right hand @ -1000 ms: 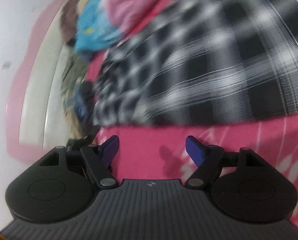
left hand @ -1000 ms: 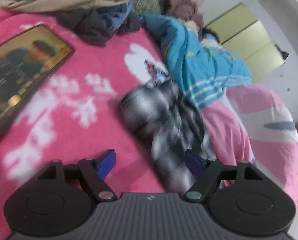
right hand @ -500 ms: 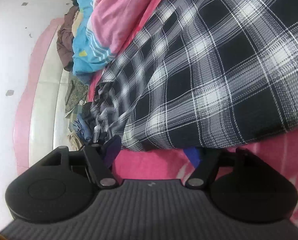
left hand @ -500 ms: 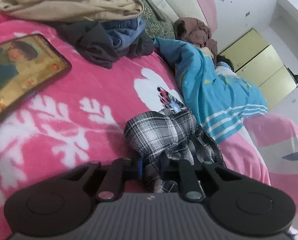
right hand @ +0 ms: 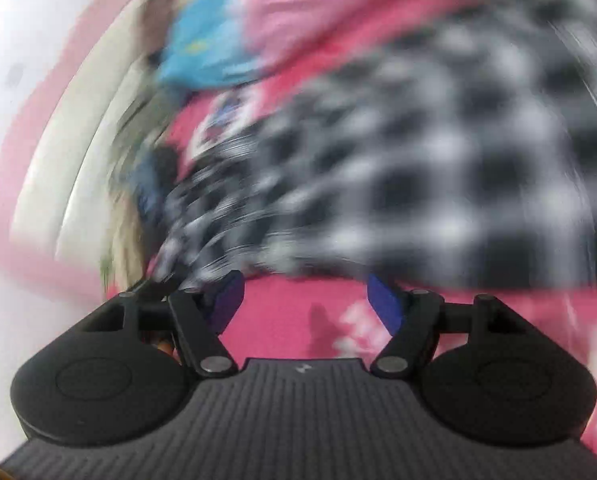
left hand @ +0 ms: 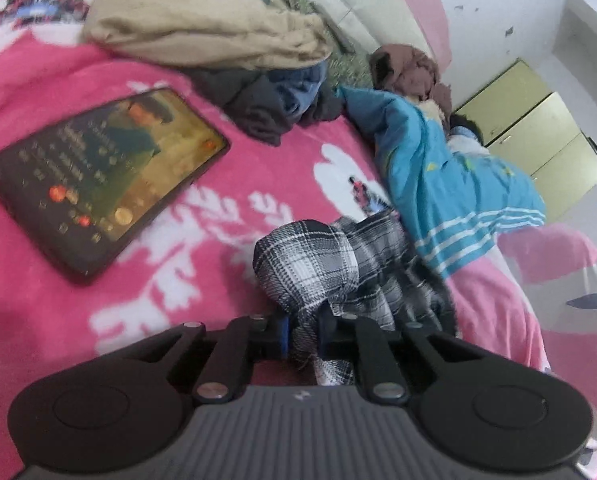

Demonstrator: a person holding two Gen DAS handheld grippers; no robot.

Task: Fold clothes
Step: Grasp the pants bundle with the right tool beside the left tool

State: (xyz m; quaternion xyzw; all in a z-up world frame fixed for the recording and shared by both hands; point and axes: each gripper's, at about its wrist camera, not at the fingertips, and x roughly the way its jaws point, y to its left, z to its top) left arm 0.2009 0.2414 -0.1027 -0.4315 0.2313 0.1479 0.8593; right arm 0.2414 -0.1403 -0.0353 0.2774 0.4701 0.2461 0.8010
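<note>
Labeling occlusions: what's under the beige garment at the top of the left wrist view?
Under the beige garment lie crumpled dark grey clothes and a blue garment, on the pink blanket. Whatever lies deeper in the pile is covered.

Left wrist view: mounted behind the left hand-held gripper [left hand: 302, 338], facing forward and down, close over the bed [left hand: 78, 312], toward the headboard [left hand: 362, 12]. Right wrist view: same mounting, close, heavily blurred. Shared by both: plaid garment [left hand: 318, 264], pink blanket, blue garment [left hand: 450, 184].

Soft even daylight, fisheye bending at edges, left view slightly soft, right view heavily motion-blurred
</note>
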